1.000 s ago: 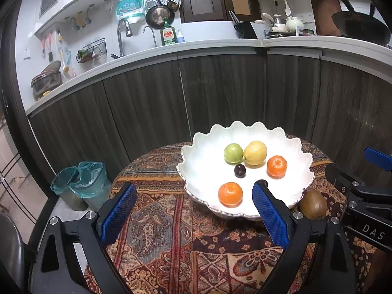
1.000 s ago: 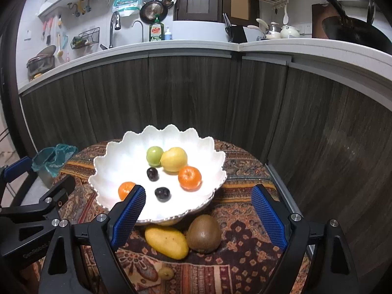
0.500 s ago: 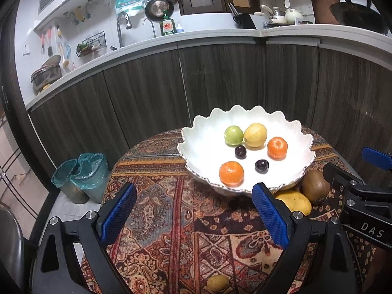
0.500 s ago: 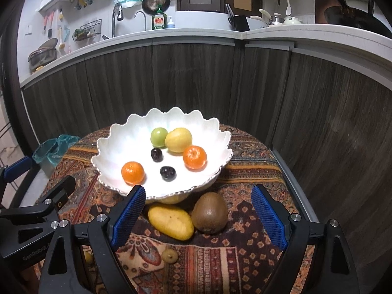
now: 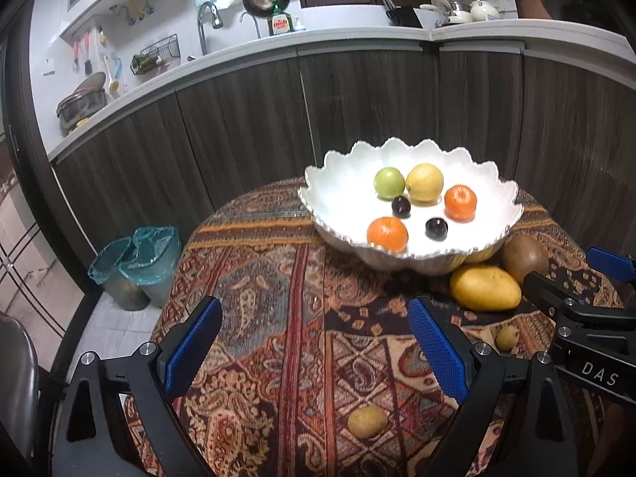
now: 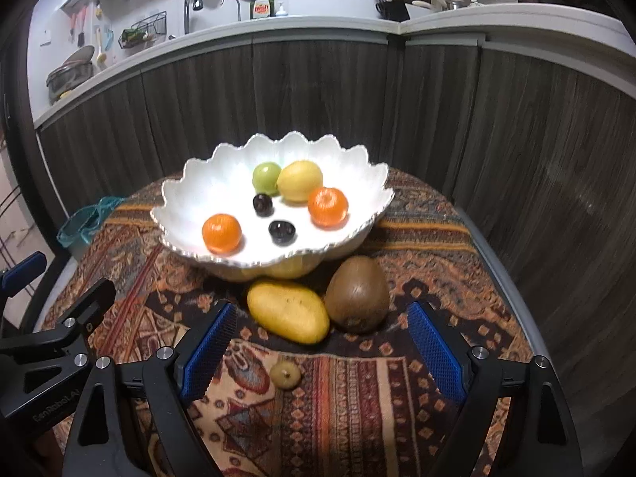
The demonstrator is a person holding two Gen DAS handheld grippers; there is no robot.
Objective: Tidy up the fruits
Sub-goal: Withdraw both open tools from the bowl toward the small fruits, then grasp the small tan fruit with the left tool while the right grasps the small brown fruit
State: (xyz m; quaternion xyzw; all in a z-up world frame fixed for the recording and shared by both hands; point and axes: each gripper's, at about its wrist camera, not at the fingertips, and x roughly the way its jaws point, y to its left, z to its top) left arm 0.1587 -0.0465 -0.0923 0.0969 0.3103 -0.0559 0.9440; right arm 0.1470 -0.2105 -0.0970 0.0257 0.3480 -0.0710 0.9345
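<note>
A white scalloped bowl [image 5: 338, 183] [image 6: 190, 183] on the patterned round table holds a green fruit, a lemon, two oranges and two dark plums. In front of it on the cloth lie a yellow mango [image 6: 288, 311] [image 5: 485, 288], a brown kiwi [image 6: 357, 294] [image 5: 524, 256] and a small yellowish fruit [image 6: 285, 374] [image 5: 507, 337]. Another small yellow fruit [image 5: 366, 421] lies near the left gripper. My left gripper [image 5: 314, 351] is open and empty, back from the bowl. My right gripper [image 6: 322, 349] is open and empty, just short of the mango and kiwi.
The table [image 5: 254, 278] has a paisley cloth. Dark wood cabinets [image 5: 238, 119] curve behind it under a grey counter with a sink. Two bins with teal liners [image 5: 135, 266] stand on the floor to the left. The table's right edge [image 6: 505, 270] is close to the cabinets.
Both grippers have pulled back and up from the bowl. The mango, the kiwi and the small fruits on the cloth have come into fuller view. Both stay open.
</note>
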